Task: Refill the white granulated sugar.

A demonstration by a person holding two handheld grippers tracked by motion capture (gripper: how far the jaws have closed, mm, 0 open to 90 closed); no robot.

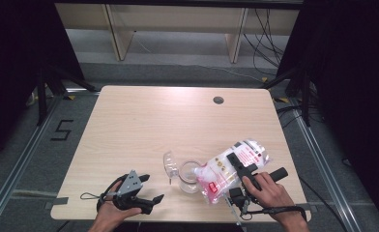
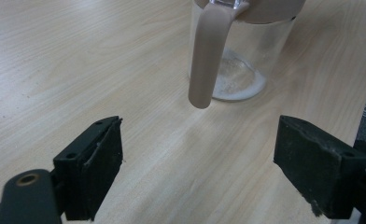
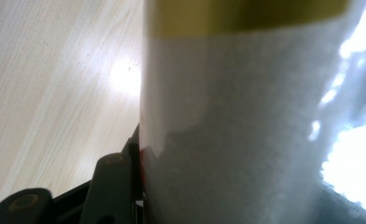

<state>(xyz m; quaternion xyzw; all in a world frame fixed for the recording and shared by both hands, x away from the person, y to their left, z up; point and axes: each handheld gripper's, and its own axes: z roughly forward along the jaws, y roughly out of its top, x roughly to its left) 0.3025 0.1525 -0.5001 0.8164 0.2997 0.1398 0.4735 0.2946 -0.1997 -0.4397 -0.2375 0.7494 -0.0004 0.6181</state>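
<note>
Apparently the pouring step is in hand: the right gripper [image 1: 240,170] is clamped around a clear bag of white granules [image 1: 228,170], tilted with its lower end over the mouth of the glass jar [image 1: 189,176], whose lid [image 1: 168,163] lies just beside it. The left gripper [image 1: 146,190] rests nearby with jaws wide and empty, so next the bag likely needs more tilt while staying over the mouth. Around them spreads a pale wooden table [image 1: 144,121], grey floor and dark curtains beyond.

A clear plastic bag [image 1: 228,169] of white granules with red print lies tilted at lower right of the frame, its lower end over a clear glass jug [image 1: 189,177] with beige handle, lower centre.
</note>
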